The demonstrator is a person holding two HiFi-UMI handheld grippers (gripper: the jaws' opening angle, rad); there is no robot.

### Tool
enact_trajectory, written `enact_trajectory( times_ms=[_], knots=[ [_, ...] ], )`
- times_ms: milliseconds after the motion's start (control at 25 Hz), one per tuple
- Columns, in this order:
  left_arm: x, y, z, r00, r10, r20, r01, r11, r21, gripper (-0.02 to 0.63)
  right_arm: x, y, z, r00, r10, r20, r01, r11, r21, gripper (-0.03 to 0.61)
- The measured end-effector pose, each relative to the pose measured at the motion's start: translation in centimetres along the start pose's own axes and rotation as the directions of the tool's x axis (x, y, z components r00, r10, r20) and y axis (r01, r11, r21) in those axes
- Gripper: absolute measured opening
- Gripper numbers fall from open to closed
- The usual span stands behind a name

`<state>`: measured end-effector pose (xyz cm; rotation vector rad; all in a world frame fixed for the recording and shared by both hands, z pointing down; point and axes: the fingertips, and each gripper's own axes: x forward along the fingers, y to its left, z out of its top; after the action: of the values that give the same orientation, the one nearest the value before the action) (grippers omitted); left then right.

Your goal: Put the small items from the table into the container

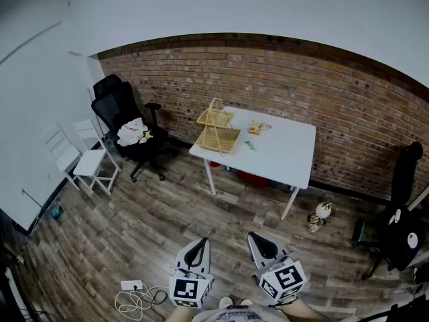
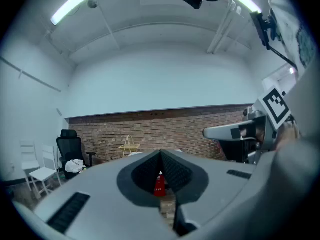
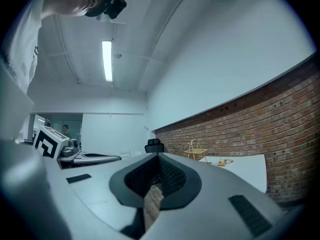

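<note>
A white table (image 1: 288, 146) stands against the brick wall, far ahead of me. On its left end sits a yellow wire basket (image 1: 218, 131) with two tiers. Beside it lie a yellow snack packet (image 1: 257, 127) and a small green item (image 1: 249, 145). My left gripper (image 1: 199, 241) and right gripper (image 1: 257, 237) hang close to my body over the wooden floor, well short of the table. Both are shut with nothing between the jaws. The left gripper view shows the basket (image 2: 129, 146) small and distant. In the right gripper view the table (image 3: 247, 166) and basket (image 3: 195, 149) lie off to the right.
A black office chair (image 1: 124, 116) with white cloth on it stands left of the table, and white chairs (image 1: 94, 159) are further left. A power strip with cable (image 1: 134, 297) lies on the floor by my feet. A red object (image 1: 255, 177) sits under the table, a small toy (image 1: 320, 215) beside its leg.
</note>
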<state>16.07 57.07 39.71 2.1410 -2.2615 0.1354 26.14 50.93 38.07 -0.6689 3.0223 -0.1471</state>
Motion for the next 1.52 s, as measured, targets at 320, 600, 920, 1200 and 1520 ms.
enact_trajectory(
  times_ms=[320,600,920,1200,1520],
  knots=[
    [0.4,-2.6,0.2,1.0,0.008,-0.005,-0.008,1.0,0.0,0.048,-1.8,-0.8,-0.3,0.999,-0.007,-0.035,0.008,1.0,0.021,0.019],
    [0.2,-3.0,0.2,1.0,0.017,-0.003,-0.017,1.0,-0.006,0.048,-2.3,-1.7,-0.4,1.0,-0.004,-0.024,0.005,0.999,0.045,0.02],
    [-0.5,-3.9,0.1,0.999,0.04,0.014,-0.04,0.999,-0.006,0.048,-3.3,-1.8,-1.5,0.999,0.024,-0.035,-0.022,0.998,0.064,0.02],
    [0.2,-4.0,0.1,0.999,0.032,0.01,-0.032,0.999,0.001,0.048,-2.9,-2.7,-1.5,0.999,0.024,-0.034,-0.021,0.996,0.081,0.02],
    [3.8,-1.4,-0.7,1.0,0.027,0.014,-0.027,1.0,-0.009,0.048,0.7,-4.9,-2.7,0.998,0.009,-0.056,-0.004,0.996,0.085,0.02]
  ],
)
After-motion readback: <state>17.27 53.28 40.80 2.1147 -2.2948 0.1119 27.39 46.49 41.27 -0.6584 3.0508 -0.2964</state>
